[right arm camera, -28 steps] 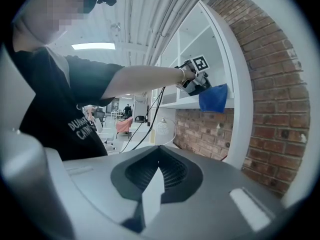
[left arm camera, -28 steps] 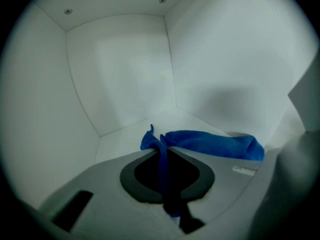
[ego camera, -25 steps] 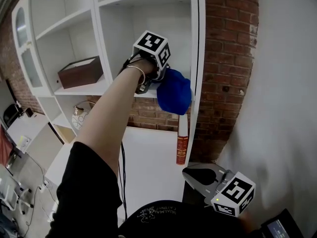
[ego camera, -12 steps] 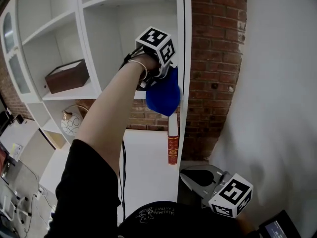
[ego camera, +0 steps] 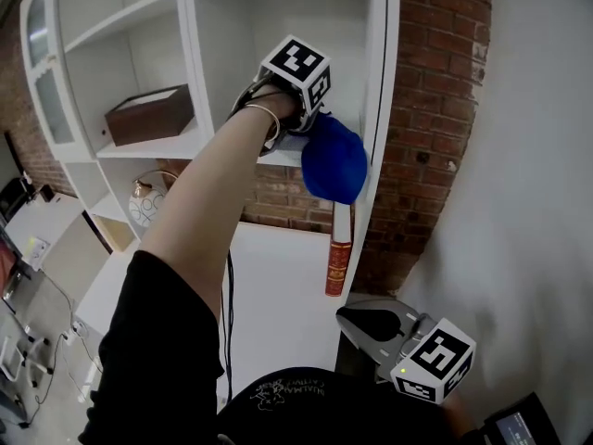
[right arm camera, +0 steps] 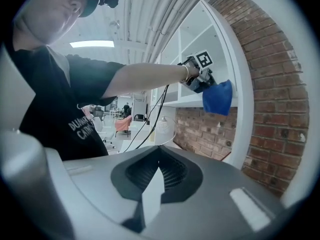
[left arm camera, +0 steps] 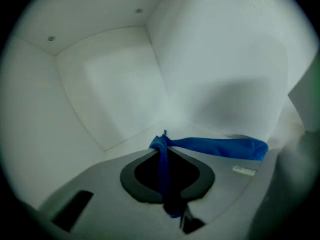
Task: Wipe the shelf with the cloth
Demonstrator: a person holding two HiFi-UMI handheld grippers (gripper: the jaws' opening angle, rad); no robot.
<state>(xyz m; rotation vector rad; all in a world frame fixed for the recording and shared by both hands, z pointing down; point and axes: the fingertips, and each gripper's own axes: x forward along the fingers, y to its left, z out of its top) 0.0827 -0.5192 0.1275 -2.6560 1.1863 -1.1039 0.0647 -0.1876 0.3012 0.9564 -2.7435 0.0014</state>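
The left claw [left arm camera: 162, 145] is pressed together on a fold of the blue cloth [left arm camera: 222, 147], held at the front edge of the white shelf [ego camera: 279, 158] near its right upright. The rest of the cloth hangs bunched just right of and below the claw. The right claw [right arm camera: 159, 165] is low, well apart, jaws together on nothing.

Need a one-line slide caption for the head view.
Left hand-held gripper pinches a blue cloth at the front edge of the white shelf; right hand-held gripper hangs low, shut and empty.
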